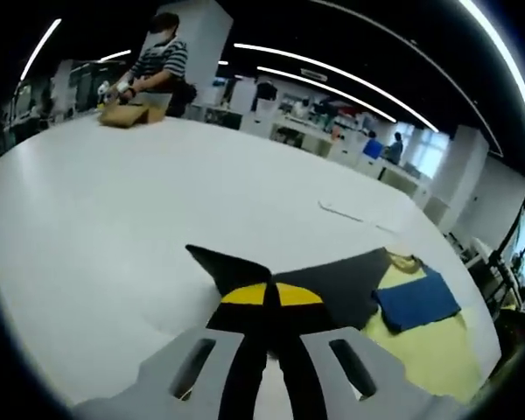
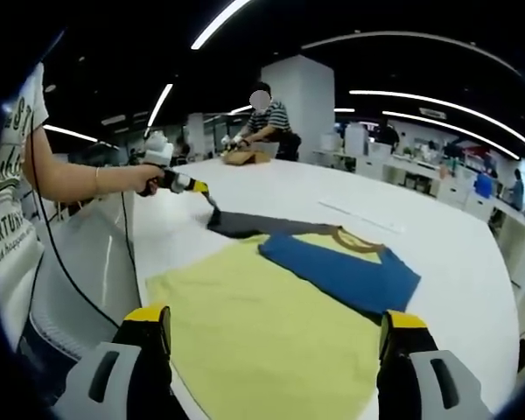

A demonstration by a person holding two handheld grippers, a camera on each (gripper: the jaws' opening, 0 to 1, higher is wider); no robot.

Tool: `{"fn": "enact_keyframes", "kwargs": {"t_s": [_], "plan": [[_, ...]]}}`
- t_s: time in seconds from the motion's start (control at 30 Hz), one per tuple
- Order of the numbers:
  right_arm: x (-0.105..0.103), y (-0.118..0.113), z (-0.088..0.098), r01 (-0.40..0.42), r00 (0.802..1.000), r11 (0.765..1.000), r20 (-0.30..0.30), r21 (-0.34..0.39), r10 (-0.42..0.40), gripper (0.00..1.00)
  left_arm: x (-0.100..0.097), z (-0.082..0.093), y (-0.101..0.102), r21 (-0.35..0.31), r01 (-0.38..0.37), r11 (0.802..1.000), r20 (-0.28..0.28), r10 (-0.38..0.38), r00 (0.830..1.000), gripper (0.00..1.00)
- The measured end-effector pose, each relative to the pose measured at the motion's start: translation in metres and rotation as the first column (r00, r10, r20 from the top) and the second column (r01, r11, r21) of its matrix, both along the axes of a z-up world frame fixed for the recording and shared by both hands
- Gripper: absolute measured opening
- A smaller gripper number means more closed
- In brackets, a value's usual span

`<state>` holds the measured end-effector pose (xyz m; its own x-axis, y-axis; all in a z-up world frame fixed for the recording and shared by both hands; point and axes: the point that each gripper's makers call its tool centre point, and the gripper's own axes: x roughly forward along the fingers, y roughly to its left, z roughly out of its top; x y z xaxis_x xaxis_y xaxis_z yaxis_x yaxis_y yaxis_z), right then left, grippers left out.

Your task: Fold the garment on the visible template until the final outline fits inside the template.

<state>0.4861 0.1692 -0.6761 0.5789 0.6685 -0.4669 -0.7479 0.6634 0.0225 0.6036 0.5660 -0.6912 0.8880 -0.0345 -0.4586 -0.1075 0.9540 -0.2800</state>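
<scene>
the left tongs (image 1: 271, 302) are seen pressed together on a dark grey sleeve (image 1: 332, 280) of the garment, the cloth being pinched between the yellow-tipped jaws and lifted off the white surface (image 1: 114, 236). in the right gripper view the same left tongs (image 2: 203, 190) are held by a person's hand (image 2: 149, 178) at the far left corner of the garment, with the grey sleeve (image 2: 245, 225) drawn up to them. the right tongs (image 2: 276, 328) are spread wide, nothing being held between the jaws, and are kept over the near edge of the yellow template (image 2: 262, 337). the garment's blue part (image 2: 341, 267) is laid across the far right side of the template, its tan collar (image 2: 354, 241) lying just beyond. at the far end of the surface, a person in a striped shirt (image 2: 267, 118) is seen beside a brown item (image 2: 245, 157).
</scene>
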Motion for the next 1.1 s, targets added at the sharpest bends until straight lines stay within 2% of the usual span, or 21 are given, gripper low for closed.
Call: {"fn": "enact_keyframes", "kwargs": {"t_s": [0.5,1.1], "plan": [[-0.001,0.002,-0.001,0.011,1.000,1.000,-0.002,0.009,-0.011,0.99,0.012,0.016,-0.024,-0.018,0.071,0.997,0.036,-0.070,0.997,0.00],[-0.004,0.002,-0.001,0.009,1.000,1.000,-0.005,0.013,-0.009,0.99,0.030,0.034,-0.063,-0.033,0.171,0.985,0.078,-0.168,0.983,0.00]]}}
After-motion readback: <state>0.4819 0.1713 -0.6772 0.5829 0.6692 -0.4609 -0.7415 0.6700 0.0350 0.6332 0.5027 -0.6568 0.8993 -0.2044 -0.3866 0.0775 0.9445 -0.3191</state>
